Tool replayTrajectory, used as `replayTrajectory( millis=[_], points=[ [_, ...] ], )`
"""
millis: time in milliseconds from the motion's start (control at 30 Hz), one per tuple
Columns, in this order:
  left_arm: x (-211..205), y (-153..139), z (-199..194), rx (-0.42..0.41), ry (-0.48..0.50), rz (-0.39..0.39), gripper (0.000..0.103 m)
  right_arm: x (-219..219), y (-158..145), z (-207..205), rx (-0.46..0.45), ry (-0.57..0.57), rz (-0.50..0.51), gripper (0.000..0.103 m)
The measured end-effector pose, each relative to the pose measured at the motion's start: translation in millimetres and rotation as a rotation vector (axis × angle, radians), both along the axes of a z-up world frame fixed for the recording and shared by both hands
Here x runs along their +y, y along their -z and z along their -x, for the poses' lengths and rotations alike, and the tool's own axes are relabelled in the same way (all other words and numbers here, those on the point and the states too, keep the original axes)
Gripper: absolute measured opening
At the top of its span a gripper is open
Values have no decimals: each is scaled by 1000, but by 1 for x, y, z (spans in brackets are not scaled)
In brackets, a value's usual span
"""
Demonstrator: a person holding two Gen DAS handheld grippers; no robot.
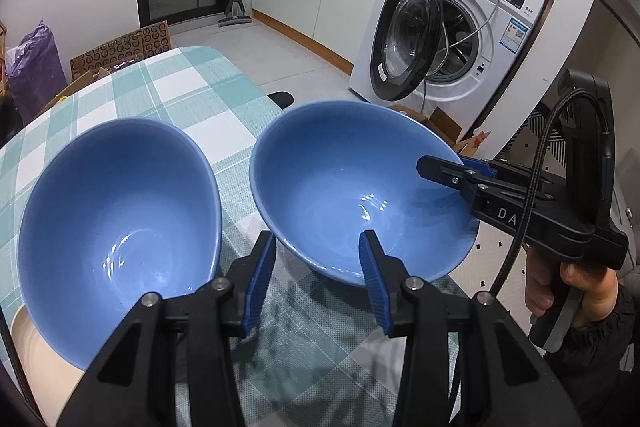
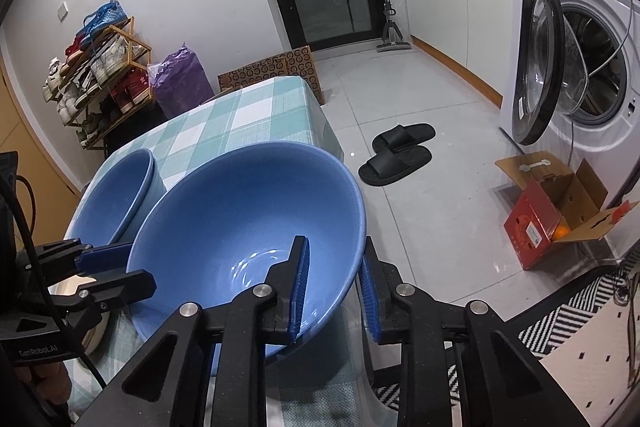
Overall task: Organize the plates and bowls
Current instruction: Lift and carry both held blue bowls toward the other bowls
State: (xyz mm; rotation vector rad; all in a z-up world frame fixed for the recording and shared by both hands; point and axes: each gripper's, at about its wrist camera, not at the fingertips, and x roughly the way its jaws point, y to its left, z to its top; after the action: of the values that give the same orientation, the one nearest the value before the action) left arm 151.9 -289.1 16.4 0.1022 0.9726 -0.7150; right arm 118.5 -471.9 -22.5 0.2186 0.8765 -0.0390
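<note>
Two blue bowls stand on the checked tablecloth (image 1: 188, 95). The right bowl (image 1: 340, 179) sits by the table's right edge. My right gripper (image 2: 334, 267) is shut on its rim, one pad inside the bowl (image 2: 240, 211) and one outside. From the left wrist view, that right gripper (image 1: 444, 169) reaches over the bowl's right rim. My left gripper (image 1: 316, 251) straddles the near-left rim, with its right finger inside the bowl. Its jaws stand wider than the wall, so it is open. The left bowl (image 1: 116, 223) rests on a cream plate (image 1: 28, 343) and shows a double rim (image 2: 120, 195).
A washing machine (image 2: 580, 39) with its door open stands to the right. On the floor lie black slippers (image 2: 396, 155) and an open cardboard box (image 2: 556, 211). A shoe rack (image 2: 96, 75) and a purple bag (image 2: 182, 79) stand beyond the table.
</note>
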Motion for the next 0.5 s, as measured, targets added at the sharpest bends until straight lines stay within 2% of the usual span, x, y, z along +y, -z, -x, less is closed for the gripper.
replayTrajectory(
  millis=[500],
  points=[
    [10, -19, 10, -60, 1, 24, 42, 7, -22, 15, -56, 4, 36, 25]
  ],
)
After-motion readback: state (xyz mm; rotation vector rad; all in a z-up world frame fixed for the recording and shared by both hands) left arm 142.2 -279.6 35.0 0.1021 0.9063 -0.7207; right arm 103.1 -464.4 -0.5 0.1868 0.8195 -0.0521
